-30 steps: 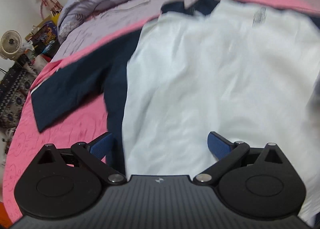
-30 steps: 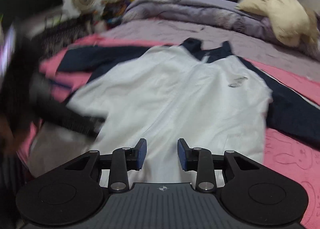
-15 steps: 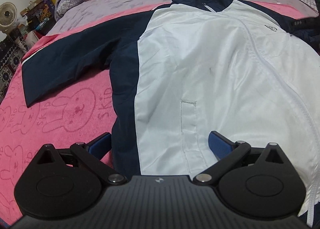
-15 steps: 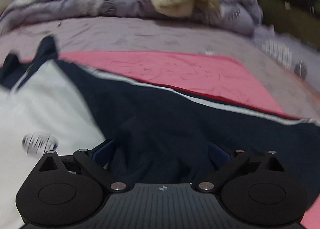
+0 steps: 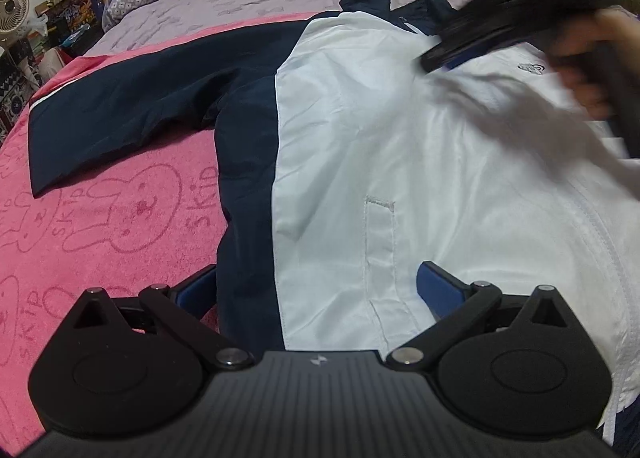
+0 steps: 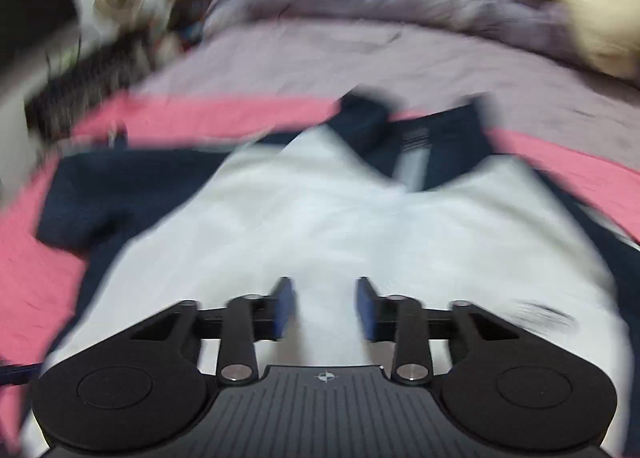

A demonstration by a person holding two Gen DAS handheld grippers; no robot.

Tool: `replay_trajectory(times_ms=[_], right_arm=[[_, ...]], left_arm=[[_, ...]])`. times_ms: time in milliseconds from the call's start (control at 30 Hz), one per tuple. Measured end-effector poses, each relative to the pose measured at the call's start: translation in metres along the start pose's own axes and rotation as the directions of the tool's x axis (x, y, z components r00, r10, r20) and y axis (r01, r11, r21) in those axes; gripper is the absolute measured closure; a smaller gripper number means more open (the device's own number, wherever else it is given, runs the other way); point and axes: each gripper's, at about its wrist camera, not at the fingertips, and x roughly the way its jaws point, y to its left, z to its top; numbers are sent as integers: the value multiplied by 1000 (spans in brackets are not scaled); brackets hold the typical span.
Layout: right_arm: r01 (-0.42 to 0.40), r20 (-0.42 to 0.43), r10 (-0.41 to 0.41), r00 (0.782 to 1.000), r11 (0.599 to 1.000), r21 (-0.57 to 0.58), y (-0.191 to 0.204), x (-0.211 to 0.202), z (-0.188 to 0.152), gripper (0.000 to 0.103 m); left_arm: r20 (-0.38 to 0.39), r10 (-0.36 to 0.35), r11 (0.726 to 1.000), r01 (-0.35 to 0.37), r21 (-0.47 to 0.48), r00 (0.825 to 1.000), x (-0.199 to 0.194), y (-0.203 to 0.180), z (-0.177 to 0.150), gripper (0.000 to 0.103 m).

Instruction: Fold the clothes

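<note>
A white and navy jacket of thin, slightly shiny fabric lies flat and face up on a pink towel blanket pressed with rabbit outlines, its navy sleeve spread to the side. The left gripper stands wide open over the lower hem, with the navy side panel and the white front between its blue pads, gripping nothing. The right gripper has just been closing; its jaws stand narrow over the white chest, and in the blurred view they seem to hold nothing.
</note>
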Motion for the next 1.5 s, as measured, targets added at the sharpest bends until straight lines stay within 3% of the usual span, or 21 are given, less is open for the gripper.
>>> replay_trajectory(times_ms=[167,300,433,533,600,633,700,733,767,800,833,867,933,1033,1167,1233,1333,1433,1500], right_arm=[[150,105,-150,983,989,11,9,87,63,75],[62,62,-71,996,990,129,-18,95,99,70],[20,96,-22,995,1000,22,-2,43,76,70],[-73,24,75,997,996,-57,22,29,53,70],[-89,-37,86,996,991,-97,37,45,41,70],[-80,-26,77,997,989,-126,45,54,37,67],[-2,55,9,998,992,-127,48,75,47,49],[37,82,-28,996,993,-109,48,85,55,22],[53,89,-46,995,996,-75,46,89,62,16],[35,68,-34,997,999,-17,42,82,68,23],[18,48,-20,999,999,40,37,76,74,42],[-7,41,5,999,998,67,34,65,75,49],[-54,82,54,995,999,-2,39,21,55,47],[-64,102,77,992,990,-128,42,-50,-5,45],[-135,3,136,991,986,-93,9,-125,-107,43],[-65,-43,61,997,993,-103,-9,-149,-153,40],[93,-7,-94,996,993,-70,-32,-186,-192,39],[116,46,-114,992,993,-26,-33,-225,-204,36],[130,50,-129,990,991,-27,-27,-237,-214,34]], left_arm=[[30,3,1000,-3,-14,1000,-3,-2,-7,0],[36,3,1000,-3,-17,999,-5,-2,-10,0],[54,-3,1000,4,-20,999,-7,-1,-13,0],[65,-1,1000,2,-19,998,-8,-2,-15,0],[65,0,1000,1,-18,998,-9,-2,-15,0],[65,0,1000,1,-19,998,-9,-2,-15,0],[62,4,1000,-3,-29,998,-9,-2,-14,0],[58,8,1000,-6,-31,998,-8,-3,-12,0],[55,10,1000,-9,-29,998,-8,-4,-11,0],[53,9,1000,-8,-29,999,-9,-4,-11,0],[53,8,1000,-6,-29,999,-9,-4,-11,0],[54,6,1000,-5,-28,999,-10,-4,-12,0],[57,6,1000,-4,-25,998,-10,-3,-12,0],[54,3,1000,-2,-23,999,-11,-3,-12,0],[34,-5,1000,5,-13,999,-12,-1,-8,0],[26,-2,1000,2,-6,1000,-15,0,-8,0],[7,51,999,-51,1,999,-30,3,-6,0],[82,133,988,-139,66,988,-71,3,-14,0],[106,144,980,-156,123,984,-90,4,-21,0]])
